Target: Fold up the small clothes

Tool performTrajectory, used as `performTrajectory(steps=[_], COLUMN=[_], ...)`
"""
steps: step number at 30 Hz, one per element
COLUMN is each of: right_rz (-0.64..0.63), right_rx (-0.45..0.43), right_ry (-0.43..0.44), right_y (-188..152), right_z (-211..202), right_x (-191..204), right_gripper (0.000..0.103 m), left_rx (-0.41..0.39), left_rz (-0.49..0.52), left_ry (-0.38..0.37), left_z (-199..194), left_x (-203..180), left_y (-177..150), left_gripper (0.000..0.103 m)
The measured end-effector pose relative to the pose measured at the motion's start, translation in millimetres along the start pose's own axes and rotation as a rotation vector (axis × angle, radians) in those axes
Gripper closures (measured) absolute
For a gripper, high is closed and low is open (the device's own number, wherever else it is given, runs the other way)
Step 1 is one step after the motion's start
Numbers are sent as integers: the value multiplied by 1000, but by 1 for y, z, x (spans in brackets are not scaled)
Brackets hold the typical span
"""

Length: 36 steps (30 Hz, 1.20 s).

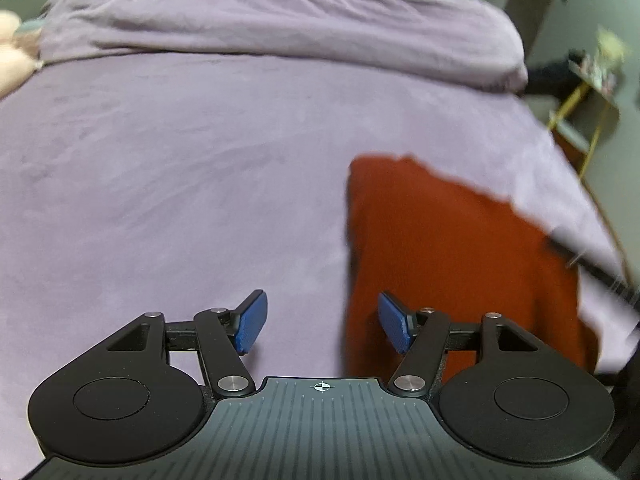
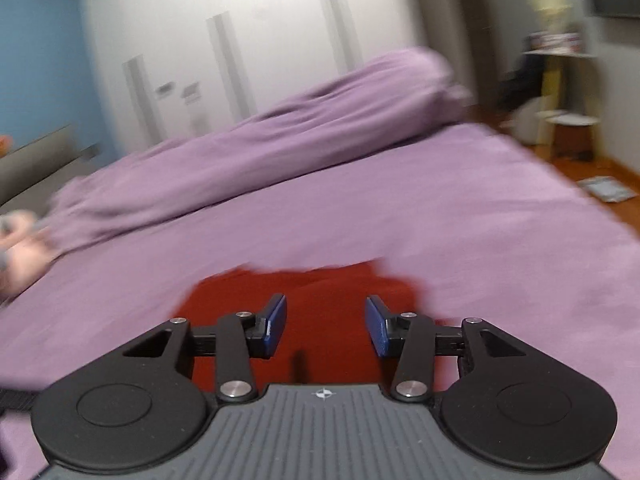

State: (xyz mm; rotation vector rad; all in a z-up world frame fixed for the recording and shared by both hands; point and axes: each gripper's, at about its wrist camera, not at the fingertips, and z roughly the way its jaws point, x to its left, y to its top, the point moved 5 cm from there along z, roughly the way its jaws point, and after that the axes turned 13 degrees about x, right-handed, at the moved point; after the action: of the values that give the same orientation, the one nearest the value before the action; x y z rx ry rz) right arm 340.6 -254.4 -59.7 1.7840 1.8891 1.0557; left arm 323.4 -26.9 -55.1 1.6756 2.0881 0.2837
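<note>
On the bed: a rust-red piece of soft cloth (image 1: 452, 248) lies flat on the purple plush bed cover (image 1: 180, 160), toward the near edge of the bed; a rolled purple blanket (image 1: 280, 28) lies along the far edge.
Cloth, shape: it looks already folded at least once, with a straight left edge and a ragged far edge; its long axis runs from the near edge of the bed toward the far edge.
Left gripper (image 1: 322, 322): its fingers stand wide apart and hold nothing; the left edge of the cloth passes just between them, with the right blue pad (image 1: 394, 322) over the cloth and the left blue pad over bare cover.
Right gripper (image 2: 325, 326): its fingers are partly open and empty; the cloth is directly under and ahead of them.
Key relation: the right gripper is centred over the cloth, the left one is at its left border, so I judge that the right hand is better placed for a far corner.
Pose: the left gripper points steeply down at the bed, the right one more shallowly and with a roll, since the bed looks tilted in its view.
Contact: whether any finger touches the cloth, I cannot tell.
</note>
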Motion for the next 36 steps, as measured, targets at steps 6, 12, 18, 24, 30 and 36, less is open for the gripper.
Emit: performTrajectory(steps=[6, 12, 18, 24, 30, 36], right_rz=[-17, 85, 44, 99, 265, 481], right_rx=[65, 17, -5, 3, 81, 136], right_ry=[-73, -158, -210, -102, 5, 277], right_y=[-1, -14, -16, -29, -92, -134], right_z=[47, 46, 50, 7, -64, -90], right_x=[3, -33, -27, -31, -53, -56], right_gripper=[90, 91, 91, 66, 45, 46], left_rx=[-15, -50, -62, -56, 30, 61], left_rz=[-16, 42, 38, 52, -72, -105], left_ry=[34, 95, 95, 50, -71, -175], left_z=[27, 47, 49, 23, -7, -15], left_x=[-24, -38, -34, -17, 34, 45], left_y=[25, 22, 15, 3, -44, -79], left_gripper=[30, 24, 18, 18, 19, 20])
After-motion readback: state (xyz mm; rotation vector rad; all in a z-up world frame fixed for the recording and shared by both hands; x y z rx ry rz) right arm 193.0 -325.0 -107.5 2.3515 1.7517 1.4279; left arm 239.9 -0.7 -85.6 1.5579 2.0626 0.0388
